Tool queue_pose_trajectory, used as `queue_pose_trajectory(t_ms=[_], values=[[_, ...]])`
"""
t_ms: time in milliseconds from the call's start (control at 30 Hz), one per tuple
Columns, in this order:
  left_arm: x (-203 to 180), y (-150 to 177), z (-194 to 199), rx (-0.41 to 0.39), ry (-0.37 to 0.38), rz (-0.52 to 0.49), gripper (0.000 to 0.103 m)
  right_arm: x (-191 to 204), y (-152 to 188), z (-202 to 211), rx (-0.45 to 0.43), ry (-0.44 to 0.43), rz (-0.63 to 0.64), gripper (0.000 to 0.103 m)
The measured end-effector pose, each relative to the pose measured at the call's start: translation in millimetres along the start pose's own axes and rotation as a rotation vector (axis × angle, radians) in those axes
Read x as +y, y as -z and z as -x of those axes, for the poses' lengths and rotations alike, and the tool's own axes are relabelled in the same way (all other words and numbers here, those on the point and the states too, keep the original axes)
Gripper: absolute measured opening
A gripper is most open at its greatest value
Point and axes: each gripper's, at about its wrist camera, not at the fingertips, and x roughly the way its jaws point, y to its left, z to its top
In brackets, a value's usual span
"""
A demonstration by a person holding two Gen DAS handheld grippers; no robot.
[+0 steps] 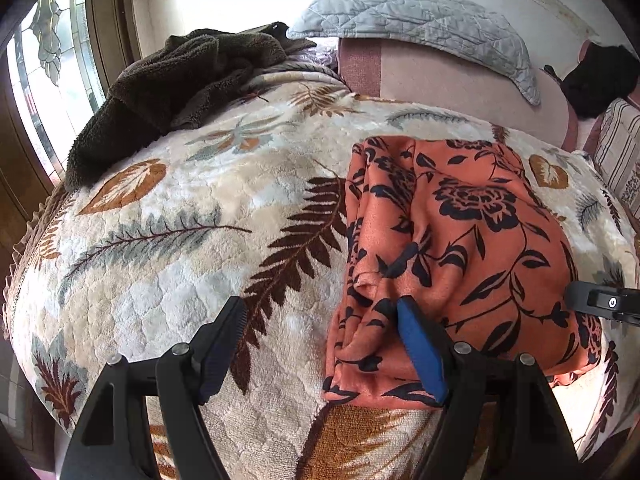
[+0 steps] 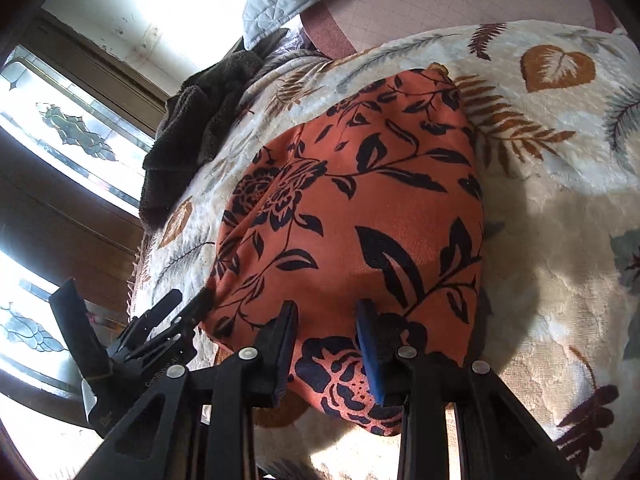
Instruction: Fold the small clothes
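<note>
An orange cloth with a black flower print lies folded and rumpled on the leaf-patterned blanket. My left gripper is open over the cloth's near left edge; its right finger rests on the cloth, its left finger is over the blanket. In the right wrist view the same cloth fills the middle. My right gripper is open, its jaws standing over the cloth's near edge, with nothing held. The left gripper's body shows at the lower left there.
A dark brown fleece garment lies at the blanket's far left. A grey quilted pillow leans on the pink mattress behind. A black item sits far right. A stained-glass window is at the left.
</note>
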Motion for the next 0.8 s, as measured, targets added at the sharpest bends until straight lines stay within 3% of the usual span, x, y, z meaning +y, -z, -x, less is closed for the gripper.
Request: queue_pose_trajectory(t_ms=[167,267,333,367,400,567,800], values=[[5.6,-1.3,-0.3,-0.005,0.026,0.017,0.077,-1.7,-1.0,10.1,-0.026,-0.038,0.009,0.034],[19.5,-6.6,3.7,-0.028,0.067,0.082,0.077,-13.2,-1.5,26.3,-0.097,-0.074,-0.023,0.035],[30.4,-10.7,7.5,-0.054,0.113,0.142,0.078,-24.7,-2.6,37.6,-0.155,-0.073,-0.054,0.046],[34.1,-12.4,7.8,-0.059,0.126,0.165,0.079,-31.0,-2.7,42.4,-0.184,-0.066,-0.073,0.069],[37.2,-13.4,7.0,-0.057,0.134,0.186,0.08,-37.8,-2.2,46.4,-0.209,-0.067,-0.09,0.075],[36.1,-14.5,-1.3,-0.02,0.157,0.209,0.082,-68.1,-5.7,44.7,-0.194,-0.113,-0.2,0.075],[25.2,-14.0,-14.6,0.042,0.256,0.22,0.085,-93.6,-11.6,24.6,-0.135,-0.149,-0.316,0.075]])
